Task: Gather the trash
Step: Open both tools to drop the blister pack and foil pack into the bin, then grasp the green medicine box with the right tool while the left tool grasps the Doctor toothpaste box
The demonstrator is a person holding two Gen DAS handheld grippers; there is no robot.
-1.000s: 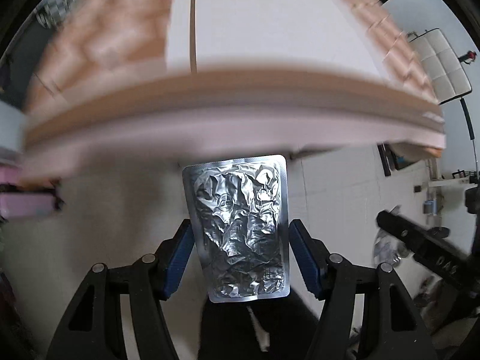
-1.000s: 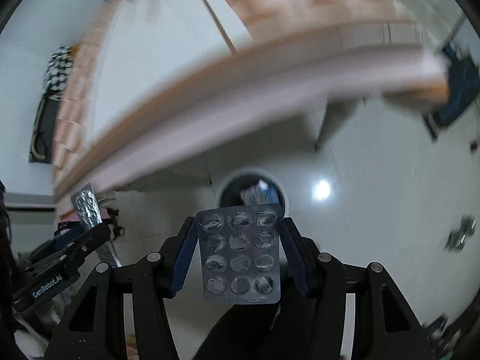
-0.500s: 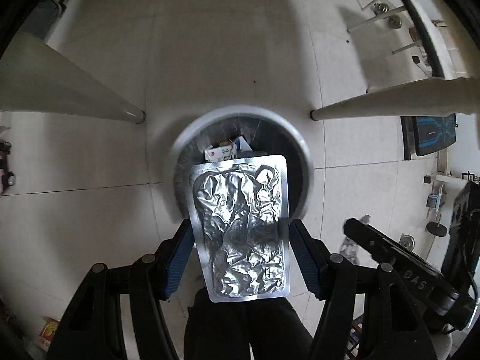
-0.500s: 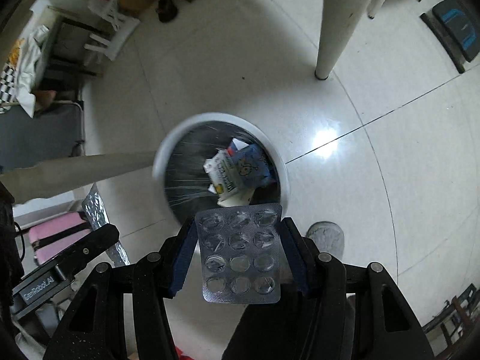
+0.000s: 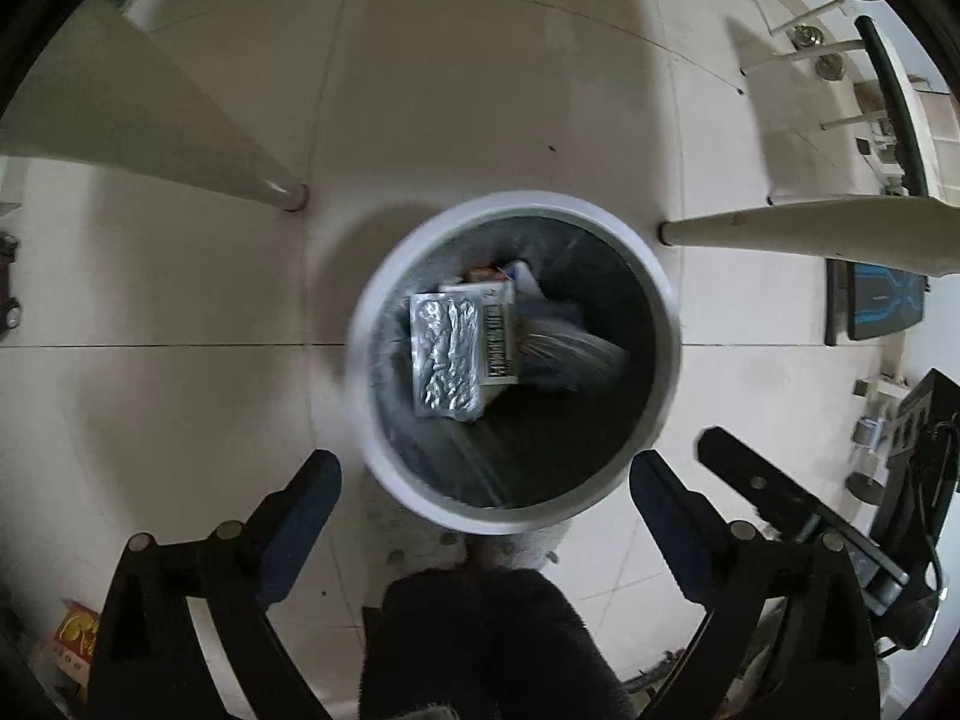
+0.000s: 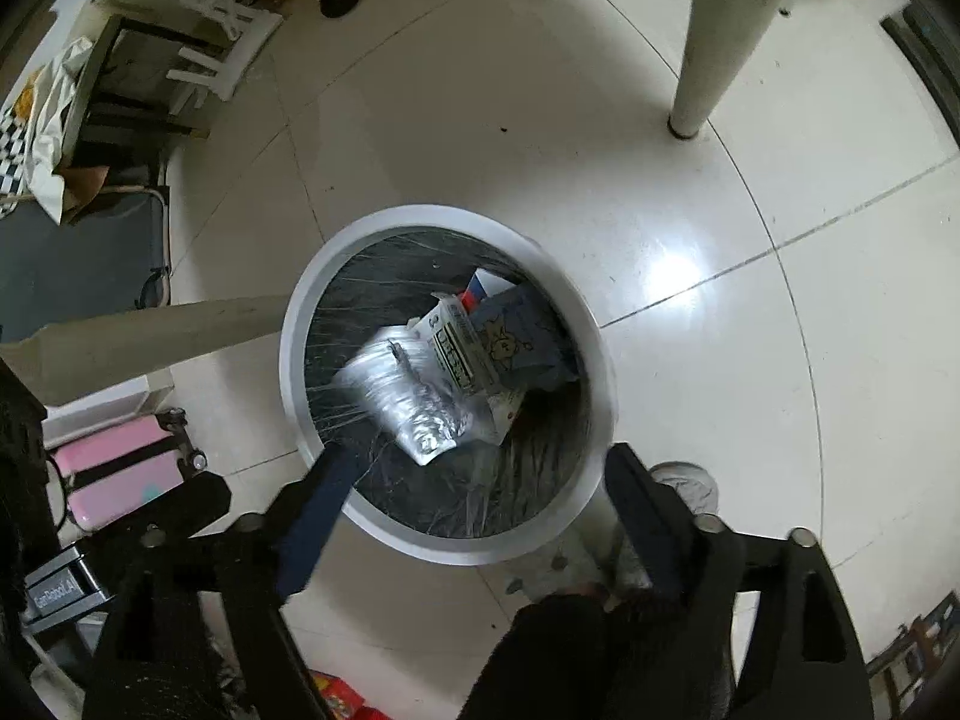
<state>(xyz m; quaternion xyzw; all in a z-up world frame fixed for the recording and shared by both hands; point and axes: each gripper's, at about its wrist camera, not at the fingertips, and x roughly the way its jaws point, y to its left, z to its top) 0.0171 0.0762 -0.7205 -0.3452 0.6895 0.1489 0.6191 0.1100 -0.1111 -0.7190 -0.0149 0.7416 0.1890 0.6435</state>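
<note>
**Two grippers open above the trash bin**

Both grippers point steeply down at the floor, side by side over one bin. The left gripper point(image 5: 485, 471) has its jaws spread wide with nothing between them; they have just been opening. The right gripper point(image 6: 474, 474) stands likewise, jaws wide apart and empty, also just opened.

Directly below them is the round trash bin point(image 5: 384, 276), white-rimmed with a dark liner. Inside it, the silver foil blister pack point(image 5: 445, 355) lies flat on top of the other trash, foil side up in the left wrist view. In the right wrist view a blurred silver pack point(image 6: 414, 402) shows above the liner, near the bin's left wall; whether it is one pack or two cannot be told. A printed carton point(image 5: 499, 341) lies just beside the foil pack, touching it, with a blue pouch point(image 6: 510, 342) behind it.

Two pale table legs point(image 5: 798, 231) stand on the tiled floor point(image 5: 480, 90) either side of the bin. A pink case point(image 6: 120, 474) lies near the left gripper.
</note>
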